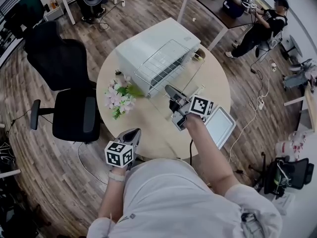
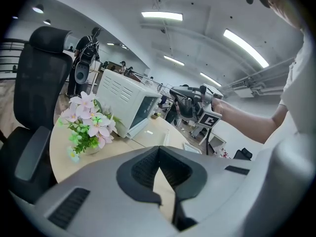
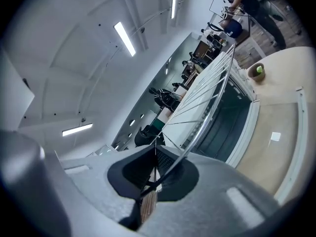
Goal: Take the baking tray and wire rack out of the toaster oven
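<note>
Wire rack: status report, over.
Right gripper shut on wire rack, raised before toaster oven. Left gripper shut, empty, by table edge. Baking tray already out, on table. Flowers clear of rack.

Three cameras, one tabletop

The head view is looking steeply down, taking in the round table (image 1: 148, 128), the left gripper (image 1: 134, 133), the right gripper (image 1: 170, 90) and the toaster oven (image 1: 148, 46) beyond their tips. The left gripper view is riding low, facing the toaster oven, with the right gripper ahead to its right. The right gripper view is sitting closest, looking along the wire rack (image 3: 207, 93) into the toaster oven's front. All three are sharing the toaster oven.
</note>
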A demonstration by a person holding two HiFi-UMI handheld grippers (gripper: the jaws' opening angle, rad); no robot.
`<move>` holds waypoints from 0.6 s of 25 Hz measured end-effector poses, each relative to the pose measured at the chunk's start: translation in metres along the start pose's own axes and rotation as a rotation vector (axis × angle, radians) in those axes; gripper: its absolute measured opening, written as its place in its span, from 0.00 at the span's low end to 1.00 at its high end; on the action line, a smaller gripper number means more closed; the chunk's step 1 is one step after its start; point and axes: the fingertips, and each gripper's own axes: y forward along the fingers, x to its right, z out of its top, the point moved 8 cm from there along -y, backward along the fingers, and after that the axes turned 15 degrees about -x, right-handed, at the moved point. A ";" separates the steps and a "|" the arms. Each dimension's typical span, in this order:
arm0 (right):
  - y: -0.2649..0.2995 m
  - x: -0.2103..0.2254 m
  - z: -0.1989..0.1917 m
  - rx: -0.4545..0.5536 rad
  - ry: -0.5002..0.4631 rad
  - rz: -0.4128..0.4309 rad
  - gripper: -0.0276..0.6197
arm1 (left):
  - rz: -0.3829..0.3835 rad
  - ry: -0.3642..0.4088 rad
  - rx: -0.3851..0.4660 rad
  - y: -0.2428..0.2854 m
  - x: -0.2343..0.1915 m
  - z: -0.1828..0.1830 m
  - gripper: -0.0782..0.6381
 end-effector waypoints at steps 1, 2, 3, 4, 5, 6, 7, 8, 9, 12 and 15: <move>0.004 0.002 0.001 -0.011 0.001 -0.007 0.05 | 0.001 -0.005 -0.001 0.000 -0.003 0.000 0.11; 0.008 0.005 0.002 -0.022 0.004 -0.015 0.05 | 0.001 -0.008 -0.002 0.000 -0.005 0.001 0.11; 0.012 0.008 0.003 -0.031 0.010 -0.021 0.05 | 0.002 -0.011 -0.004 0.000 -0.007 0.002 0.11; 0.015 0.011 0.005 -0.037 0.018 -0.026 0.05 | 0.003 -0.013 -0.005 0.001 -0.009 0.003 0.11; 0.018 0.014 0.007 -0.041 0.027 -0.029 0.05 | 0.004 -0.015 -0.006 0.002 -0.011 0.005 0.11; 0.021 0.017 0.009 -0.044 0.036 -0.031 0.05 | 0.004 -0.017 -0.007 0.003 -0.012 0.007 0.11; 0.024 0.020 0.011 -0.047 0.045 -0.034 0.05 | 0.003 -0.018 -0.008 0.004 -0.014 0.009 0.11; 0.027 0.023 0.013 -0.050 0.057 -0.033 0.05 | 0.002 -0.019 -0.009 0.006 -0.016 0.011 0.11; 0.030 0.026 0.015 -0.050 0.069 -0.030 0.05 | 0.001 -0.020 -0.010 0.007 -0.018 0.013 0.11; 0.036 0.037 0.024 -0.056 0.076 -0.055 0.06 | -0.001 -0.025 -0.012 0.011 -0.024 0.017 0.11; 0.042 0.045 0.032 -0.064 0.062 -0.086 0.09 | -0.004 -0.029 -0.013 0.014 -0.028 0.021 0.11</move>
